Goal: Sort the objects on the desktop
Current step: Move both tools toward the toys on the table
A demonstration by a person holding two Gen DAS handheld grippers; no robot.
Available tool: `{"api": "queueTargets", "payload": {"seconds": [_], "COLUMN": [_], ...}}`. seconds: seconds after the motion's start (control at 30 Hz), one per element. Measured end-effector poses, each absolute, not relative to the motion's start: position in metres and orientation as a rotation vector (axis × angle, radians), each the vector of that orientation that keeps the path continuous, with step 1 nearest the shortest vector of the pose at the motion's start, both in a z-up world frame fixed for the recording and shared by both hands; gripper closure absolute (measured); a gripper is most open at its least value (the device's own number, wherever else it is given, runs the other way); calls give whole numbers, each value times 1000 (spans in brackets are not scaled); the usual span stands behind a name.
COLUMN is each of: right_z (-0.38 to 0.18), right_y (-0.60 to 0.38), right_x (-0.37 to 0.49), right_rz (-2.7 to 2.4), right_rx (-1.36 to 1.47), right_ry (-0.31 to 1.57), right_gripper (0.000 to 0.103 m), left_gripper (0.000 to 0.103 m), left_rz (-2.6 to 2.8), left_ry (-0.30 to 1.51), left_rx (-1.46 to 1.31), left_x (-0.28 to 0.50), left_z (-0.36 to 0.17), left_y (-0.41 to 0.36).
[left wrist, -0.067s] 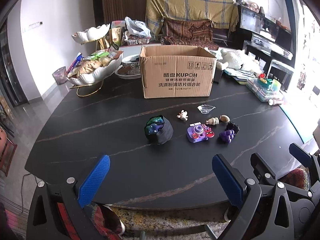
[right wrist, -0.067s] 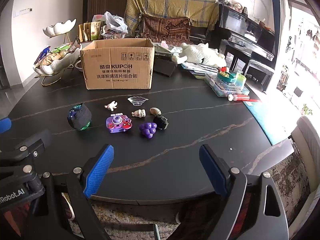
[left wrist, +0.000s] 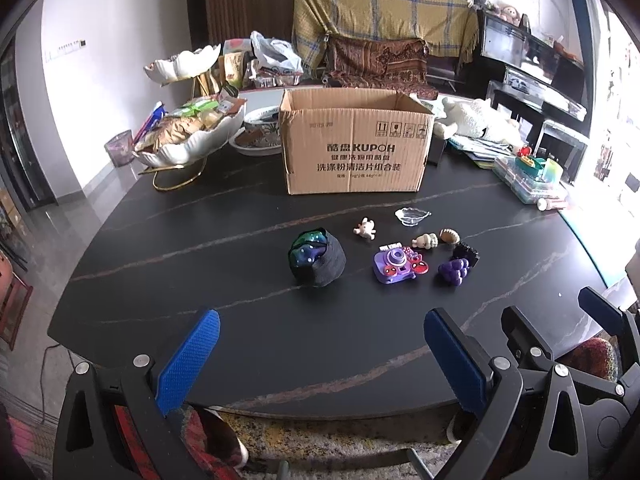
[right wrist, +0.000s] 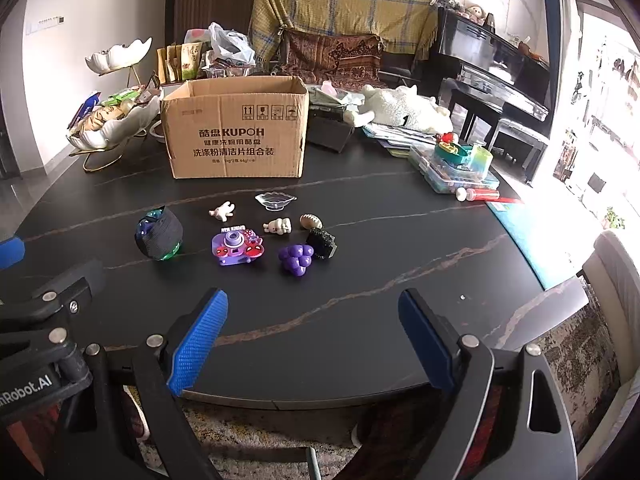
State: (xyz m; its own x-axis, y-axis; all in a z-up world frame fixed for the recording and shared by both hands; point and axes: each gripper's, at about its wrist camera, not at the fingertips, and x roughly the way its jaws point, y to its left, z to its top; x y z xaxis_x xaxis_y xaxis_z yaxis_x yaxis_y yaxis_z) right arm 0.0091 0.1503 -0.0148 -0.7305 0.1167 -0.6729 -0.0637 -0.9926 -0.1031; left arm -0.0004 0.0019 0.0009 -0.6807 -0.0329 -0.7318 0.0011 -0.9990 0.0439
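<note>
An open cardboard box (left wrist: 354, 148) stands at the back of the black table (left wrist: 200, 260); it also shows in the right wrist view (right wrist: 238, 134). In front of it lie small items: a dark ball in a black sleeve (left wrist: 317, 257), a purple toy camera (left wrist: 396, 266), purple toy grapes (left wrist: 453, 270), a black block (left wrist: 466, 251), two white figurines (left wrist: 365, 229), a shell (left wrist: 449, 235) and a clear leaf dish (left wrist: 412, 216). My left gripper (left wrist: 320, 354) is open and empty over the near table edge. My right gripper (right wrist: 312, 336) is open and empty, to the right of the left one.
White leaf-shaped bowls of snacks (left wrist: 188, 136) stand at the back left. A white plush toy (right wrist: 400, 108), books and a plastic case with toys (right wrist: 456, 164) sit at the back right. A chair (right wrist: 616, 280) is at the right edge.
</note>
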Motion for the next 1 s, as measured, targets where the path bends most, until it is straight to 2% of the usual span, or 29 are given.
{"api": "queueTargets", "payload": {"seconds": [0.53,1.0], "right_z": [-20,-20], "right_y": [145,141], "right_x": [5,7], "right_rz": [2842,2854], "right_rx": [-1137,-1125], "right_ry": [-140,-162], "right_gripper": [17,18], "left_gripper": [2,2], "left_rz": [-2876,-2871], "left_ry": [-73,-61], "left_rx": [1085,1095], "left_x": [11,12], "left_z": [-1,-3], "left_y": [1,-4]}}
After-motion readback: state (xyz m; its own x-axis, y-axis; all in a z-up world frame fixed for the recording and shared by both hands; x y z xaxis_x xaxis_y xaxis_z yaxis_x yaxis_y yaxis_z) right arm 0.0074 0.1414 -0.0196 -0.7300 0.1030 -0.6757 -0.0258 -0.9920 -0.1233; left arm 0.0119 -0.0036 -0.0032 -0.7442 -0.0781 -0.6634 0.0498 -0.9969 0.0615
